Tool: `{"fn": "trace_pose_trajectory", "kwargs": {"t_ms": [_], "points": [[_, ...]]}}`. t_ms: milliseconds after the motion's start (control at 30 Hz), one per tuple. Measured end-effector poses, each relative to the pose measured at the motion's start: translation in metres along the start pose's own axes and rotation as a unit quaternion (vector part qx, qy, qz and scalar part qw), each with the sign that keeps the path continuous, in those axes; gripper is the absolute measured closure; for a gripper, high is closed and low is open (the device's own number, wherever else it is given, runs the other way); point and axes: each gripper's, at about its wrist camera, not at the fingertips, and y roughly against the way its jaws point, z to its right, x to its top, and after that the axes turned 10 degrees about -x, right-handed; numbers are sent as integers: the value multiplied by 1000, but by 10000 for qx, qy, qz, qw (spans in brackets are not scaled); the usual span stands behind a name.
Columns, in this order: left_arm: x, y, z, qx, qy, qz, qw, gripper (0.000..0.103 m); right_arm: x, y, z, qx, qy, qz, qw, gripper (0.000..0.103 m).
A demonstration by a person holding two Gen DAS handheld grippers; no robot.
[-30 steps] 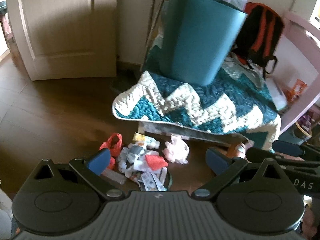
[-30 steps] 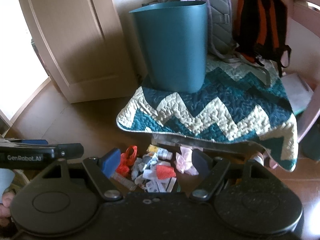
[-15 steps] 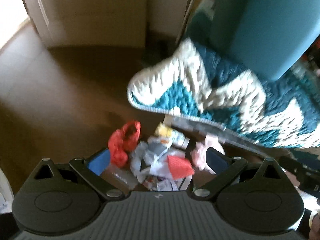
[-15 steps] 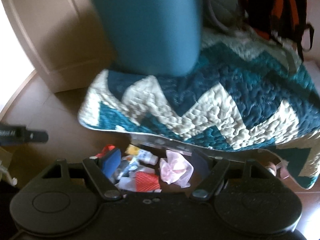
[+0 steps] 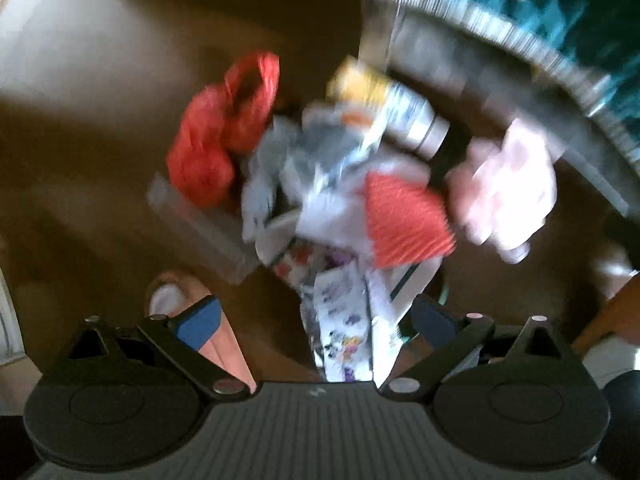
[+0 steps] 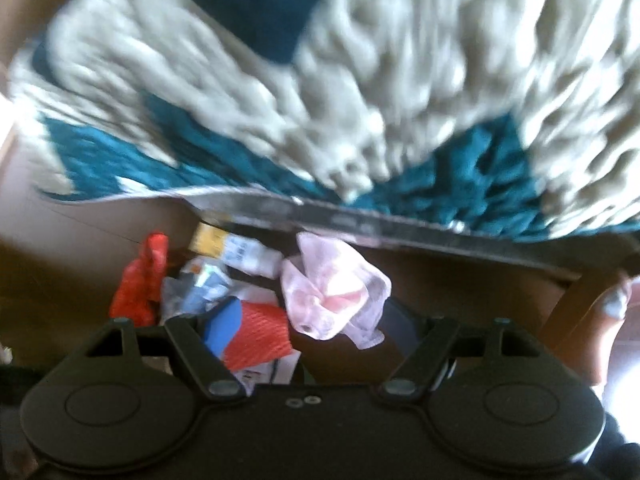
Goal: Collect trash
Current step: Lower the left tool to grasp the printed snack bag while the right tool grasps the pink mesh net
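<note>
A pile of trash lies on the brown floor under the quilt's edge. In the left wrist view it holds a red plastic bag point(image 5: 216, 140), a yellow-capped bottle point(image 5: 392, 108), a red ribbed wrapper point(image 5: 404, 220), a pink crumpled bag point(image 5: 508, 192) and printed paper point(image 5: 344, 320). My left gripper point(image 5: 316, 322) hangs open just above the printed paper. In the right wrist view my right gripper point(image 6: 310, 326) is open, close over the pink crumpled bag point(image 6: 336, 284) and the red ribbed wrapper point(image 6: 260, 336). Both views are blurred by motion.
A teal and white zigzag quilt point(image 6: 360, 100) overhangs the pile, with a grey seat edge point(image 6: 400, 224) under it. A person's bare foot point(image 5: 176, 300) stands left of my left gripper, another foot point(image 6: 612, 300) at the right. Bare floor point(image 5: 80, 120) spreads to the left.
Both grippers have dropped down and forward toward the pile. The teal bin, door and backpacks have left both views, and the trash now looms large.
</note>
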Motion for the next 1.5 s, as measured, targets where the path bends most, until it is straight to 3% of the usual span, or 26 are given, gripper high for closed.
{"fn": "trace_pose_trajectory", "kwargs": {"t_ms": [100,333,667,867,1100,1233,1300,1333,1367,1500], "points": [[-1,-38,-1,-53,144,-472,9988,2,-2,-32,0,-31,-162,-231,9996,25],[-2,-96,0,-397,279,-1001,9938,2,-1,-91,-15,-150,-115,-552,9983,25],[-3,-139,2,-225,109,-1344,9906,3,2,-153,-29,-96,-300,-711,9970,26],[2,-152,-4,-272,193,-1515,9879,22,3,-174,-26,-168,-313,-973,9946,27],[2,-152,-1,-325,57,-1419,9893,42,4,-173,-23,-241,-315,-831,9957,30],[4,-145,5,-347,58,-1384,9898,45,5,-164,-18,-135,-457,-769,9959,30],[5,-142,5,-372,93,-1350,9901,45,6,-162,-20,-155,-348,-761,9964,37],[6,-139,4,-378,112,-1332,9903,45,6,-161,-21,-163,-277,-761,9966,72],[4,-137,2,-381,114,-1322,9904,45,7,-162,-22,-181,-253,-825,9961,88],[1,-127,-3,-441,116,-1309,9903,46,5,-157,-20,-138,-175,-783,9967,91]]}}
